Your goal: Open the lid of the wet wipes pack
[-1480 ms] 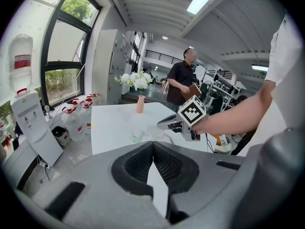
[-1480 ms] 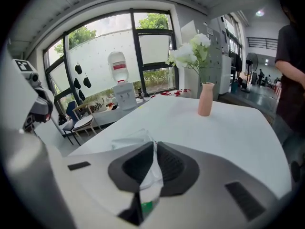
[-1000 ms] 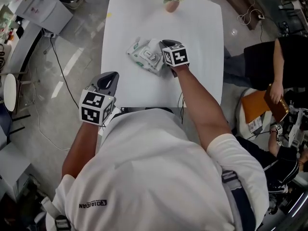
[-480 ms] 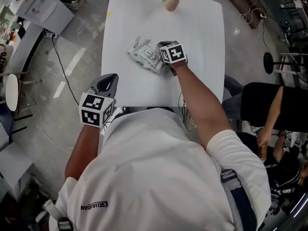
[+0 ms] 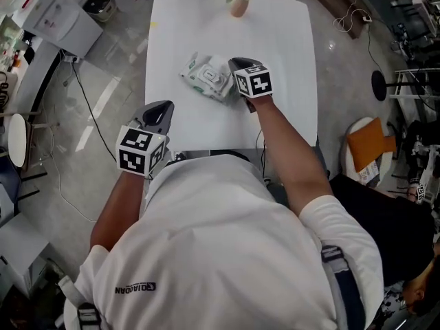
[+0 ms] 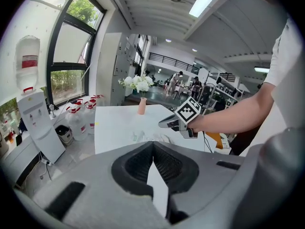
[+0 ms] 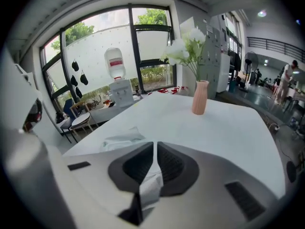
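Note:
The wet wipes pack [image 5: 205,78], white and green and crumpled, lies mid-table. My right gripper [image 5: 237,62] hovers at its right end, and the pack [image 7: 121,140] shows just left of that gripper [image 7: 155,144]. Its jaws stand close, leaving a narrow slit, and have just been opening a little. A white crinkled patch shows in the gap; I cannot tell whether it is gripped or is the pack seen through the gap. My left gripper [image 5: 161,107] hangs at the table's near left edge, well short of the pack. Its jaws [image 6: 153,143] meet, with nothing between them.
The white table [image 5: 275,40] carries a pink vase of white flowers [image 5: 238,5] at its far edge. A water dispenser [image 5: 55,16] and cables stand on the floor to the left. Chairs and gear crowd the right side.
The right gripper nudged toward the pack and then drew back slightly. The pack lies as before. The left gripper has kept its place.

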`<state>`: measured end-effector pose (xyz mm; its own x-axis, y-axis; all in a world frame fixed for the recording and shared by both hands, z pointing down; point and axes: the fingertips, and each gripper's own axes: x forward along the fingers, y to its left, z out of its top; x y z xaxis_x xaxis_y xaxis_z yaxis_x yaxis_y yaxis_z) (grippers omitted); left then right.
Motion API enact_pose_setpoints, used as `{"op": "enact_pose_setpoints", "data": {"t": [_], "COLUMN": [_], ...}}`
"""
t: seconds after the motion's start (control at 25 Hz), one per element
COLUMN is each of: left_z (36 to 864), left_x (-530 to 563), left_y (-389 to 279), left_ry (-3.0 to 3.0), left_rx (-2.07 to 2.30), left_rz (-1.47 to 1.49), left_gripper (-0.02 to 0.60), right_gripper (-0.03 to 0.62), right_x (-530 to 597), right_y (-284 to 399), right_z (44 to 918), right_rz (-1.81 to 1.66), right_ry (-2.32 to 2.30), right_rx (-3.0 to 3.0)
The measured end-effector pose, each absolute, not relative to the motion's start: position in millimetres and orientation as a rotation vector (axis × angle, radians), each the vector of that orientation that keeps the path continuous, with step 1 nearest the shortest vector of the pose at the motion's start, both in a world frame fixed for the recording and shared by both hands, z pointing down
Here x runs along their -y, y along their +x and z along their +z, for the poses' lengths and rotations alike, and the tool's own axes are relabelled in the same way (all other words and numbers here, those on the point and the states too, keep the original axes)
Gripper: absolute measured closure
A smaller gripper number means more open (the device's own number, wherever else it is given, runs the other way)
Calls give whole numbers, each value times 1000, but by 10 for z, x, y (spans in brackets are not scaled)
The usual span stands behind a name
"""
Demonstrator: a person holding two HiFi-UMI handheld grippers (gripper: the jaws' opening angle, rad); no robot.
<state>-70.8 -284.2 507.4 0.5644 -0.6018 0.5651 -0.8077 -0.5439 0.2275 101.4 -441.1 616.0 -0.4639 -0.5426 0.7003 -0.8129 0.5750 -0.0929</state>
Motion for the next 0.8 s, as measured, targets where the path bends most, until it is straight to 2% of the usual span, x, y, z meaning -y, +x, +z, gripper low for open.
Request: {"op": "enact_pose_setpoints", "data": {"t": [0.44,0.8], "left_z": [4673,4392], "left_x": [2983,2830], "left_y": [-492,-410], "left_ry": [2523,2601], "left_rx": [1037,1006], "left_rz": [526,452], "left_gripper": [581,581], "right_gripper": [560,587], "right_x": [3494,2920], "right_y": [799,712], "right_z": [5105,4584], "right_rz": [557,530], "right_ry": [1233,1262], "right_rx": [2380,2464]}}
